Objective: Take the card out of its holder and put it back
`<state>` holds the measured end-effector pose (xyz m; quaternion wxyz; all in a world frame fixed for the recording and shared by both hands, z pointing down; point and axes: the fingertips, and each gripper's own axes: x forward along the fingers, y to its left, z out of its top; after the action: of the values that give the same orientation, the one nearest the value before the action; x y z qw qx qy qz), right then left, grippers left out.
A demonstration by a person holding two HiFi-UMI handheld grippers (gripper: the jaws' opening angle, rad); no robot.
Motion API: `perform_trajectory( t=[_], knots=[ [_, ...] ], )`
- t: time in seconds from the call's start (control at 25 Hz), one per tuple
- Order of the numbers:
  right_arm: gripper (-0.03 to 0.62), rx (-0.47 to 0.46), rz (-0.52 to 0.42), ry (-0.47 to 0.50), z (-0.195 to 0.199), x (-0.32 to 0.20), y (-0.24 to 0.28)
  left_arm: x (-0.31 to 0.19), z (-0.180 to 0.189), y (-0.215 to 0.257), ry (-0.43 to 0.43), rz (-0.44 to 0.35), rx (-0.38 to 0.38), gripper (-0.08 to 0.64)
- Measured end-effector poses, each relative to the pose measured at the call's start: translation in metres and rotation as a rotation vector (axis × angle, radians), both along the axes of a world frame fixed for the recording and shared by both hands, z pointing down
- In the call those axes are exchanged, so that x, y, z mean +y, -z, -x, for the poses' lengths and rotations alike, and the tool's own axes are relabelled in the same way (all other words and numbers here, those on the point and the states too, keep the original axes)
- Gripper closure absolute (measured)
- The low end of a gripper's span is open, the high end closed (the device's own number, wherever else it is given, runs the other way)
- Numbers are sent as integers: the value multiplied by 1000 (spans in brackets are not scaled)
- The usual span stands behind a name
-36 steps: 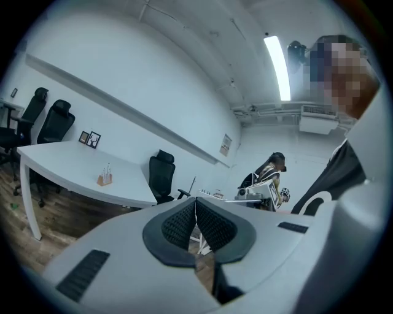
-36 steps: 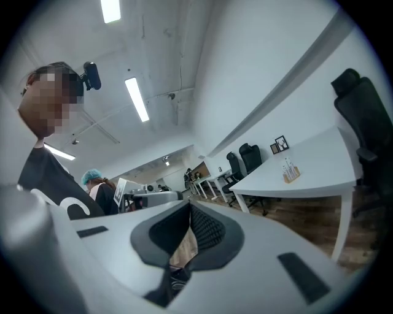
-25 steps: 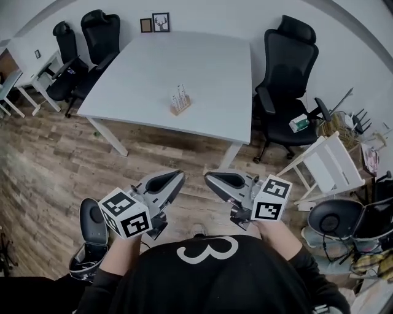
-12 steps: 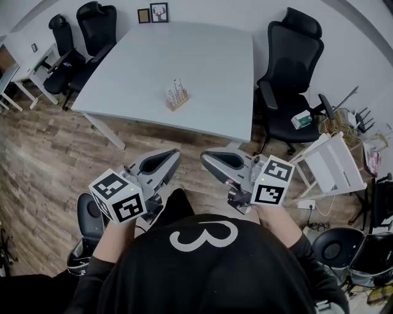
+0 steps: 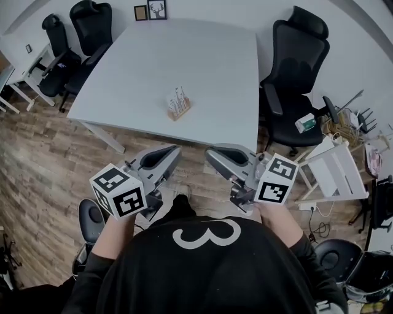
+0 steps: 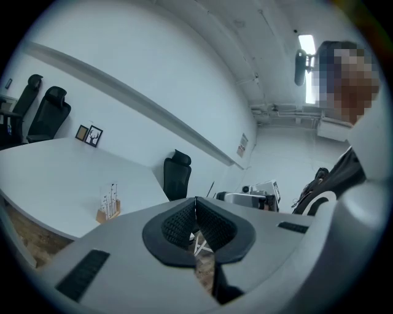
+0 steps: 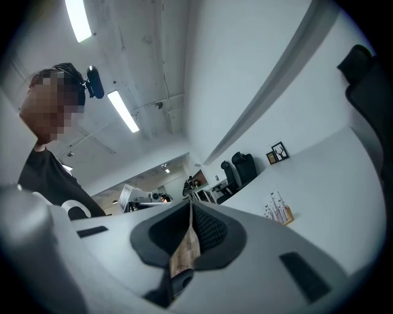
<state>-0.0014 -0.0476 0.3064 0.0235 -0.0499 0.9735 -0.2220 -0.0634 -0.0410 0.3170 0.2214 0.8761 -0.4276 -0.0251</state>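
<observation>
A small wooden holder [image 5: 178, 110] with white cards [image 5: 177, 97] standing in it sits on the white table [image 5: 147, 67], near its front edge. The holder [image 6: 107, 213] shows far off at the left in the left gripper view, and the holder [image 7: 283, 215] at the right in the right gripper view. My left gripper [image 5: 174, 151] is shut with nothing between its jaws, held in front of the person's chest short of the table edge. My right gripper [image 5: 212, 152] is beside it, also shut and empty. Both point toward the table.
Black office chairs stand at the table's right [image 5: 293, 73] and at its far left [image 5: 83, 34]. Two small framed pictures [image 5: 151, 11] lean against the wall at the table's back. A white folding rack [image 5: 334, 175] and clutter lie on the wooden floor at the right.
The person has walked toward the table: both grippers are closer to its front edge, and the table and holder have shifted nearer in the head view. Both grippers stay shut.
</observation>
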Motion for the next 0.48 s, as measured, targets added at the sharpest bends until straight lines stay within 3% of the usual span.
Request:
perform_trajectory(
  t=[0.28,0.48],
  knots=[
    [581,20,31,-1,36,-59,-15,-61,31,-18,-24,63,10,546],
    [581,48,67,-6,59,-96,-28,-99,55,-35,-29,90,-23,546]
  ],
)
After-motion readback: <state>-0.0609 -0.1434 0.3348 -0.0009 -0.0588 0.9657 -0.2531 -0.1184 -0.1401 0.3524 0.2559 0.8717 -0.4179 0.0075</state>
